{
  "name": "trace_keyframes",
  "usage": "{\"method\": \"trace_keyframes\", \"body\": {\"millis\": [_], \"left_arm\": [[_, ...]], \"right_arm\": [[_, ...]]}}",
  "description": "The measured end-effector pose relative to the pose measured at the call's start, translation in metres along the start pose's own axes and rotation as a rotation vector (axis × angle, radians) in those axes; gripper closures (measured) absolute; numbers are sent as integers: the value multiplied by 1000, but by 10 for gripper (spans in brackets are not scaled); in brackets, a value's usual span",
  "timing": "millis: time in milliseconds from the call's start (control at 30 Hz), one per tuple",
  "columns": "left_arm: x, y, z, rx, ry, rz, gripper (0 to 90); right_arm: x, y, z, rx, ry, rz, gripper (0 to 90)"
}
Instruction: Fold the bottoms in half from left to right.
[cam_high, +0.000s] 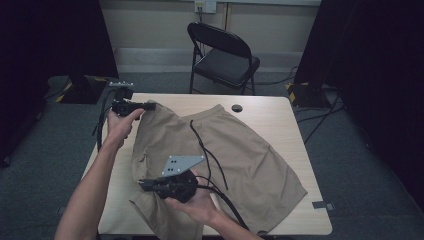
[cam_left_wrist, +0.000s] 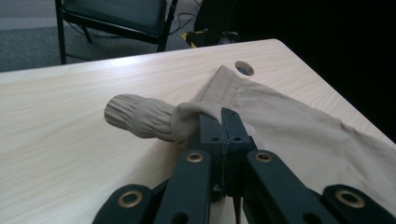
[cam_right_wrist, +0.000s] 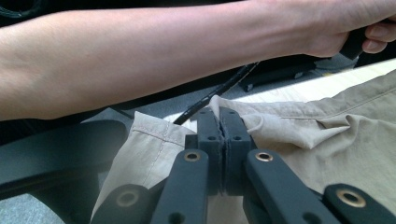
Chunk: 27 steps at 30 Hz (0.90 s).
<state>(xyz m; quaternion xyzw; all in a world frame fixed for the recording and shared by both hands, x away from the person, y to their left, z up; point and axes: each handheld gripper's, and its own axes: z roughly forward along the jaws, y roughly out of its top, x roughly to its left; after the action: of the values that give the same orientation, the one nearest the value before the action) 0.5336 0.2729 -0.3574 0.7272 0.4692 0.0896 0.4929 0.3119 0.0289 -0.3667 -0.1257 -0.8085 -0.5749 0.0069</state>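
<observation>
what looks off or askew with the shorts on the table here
The khaki shorts lie skewed and rumpled, their near leg hanging off the table edge. The left gripper pinches the waistband corner, bunching it into a roll; the right gripper pinches a fold by the leg hem. No damage visible.

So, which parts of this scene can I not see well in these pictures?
- Shorts, high view: the hem by the near table edge is hidden by the right gripper and the hand.
- Left gripper, left gripper view: how much cloth it pinches is hidden by the closed jaws.
- Chair, left gripper view: the back is cut off by the top edge.
- Forearm, right gripper view: it hides the room behind.
</observation>
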Motion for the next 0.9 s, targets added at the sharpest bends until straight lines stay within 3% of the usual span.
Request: {"method": "trace_keyframes", "body": {"millis": [33,67,333,567,767,900], "left_arm": [[0,0,0,0,0,0,900],[1,3,-6,-31,-10,-14,900],[1,20,-29,-57,12,-18,900],[-4,40,-46,-95,36,2,900],[-13,70,-68,-116,58,41,900],[-15,73,-68,-123,67,38,900]], "right_arm": [[0,0,0,0,0,0,889],[2,4,-1,-7,5,-13,889],[5,24,-7,-65,6,-34,889],[6,42,-13,-118,6,-45,889],[7,67,-25,-200,-8,-74,889],[4,75,-36,-235,-23,-85,889]]}}
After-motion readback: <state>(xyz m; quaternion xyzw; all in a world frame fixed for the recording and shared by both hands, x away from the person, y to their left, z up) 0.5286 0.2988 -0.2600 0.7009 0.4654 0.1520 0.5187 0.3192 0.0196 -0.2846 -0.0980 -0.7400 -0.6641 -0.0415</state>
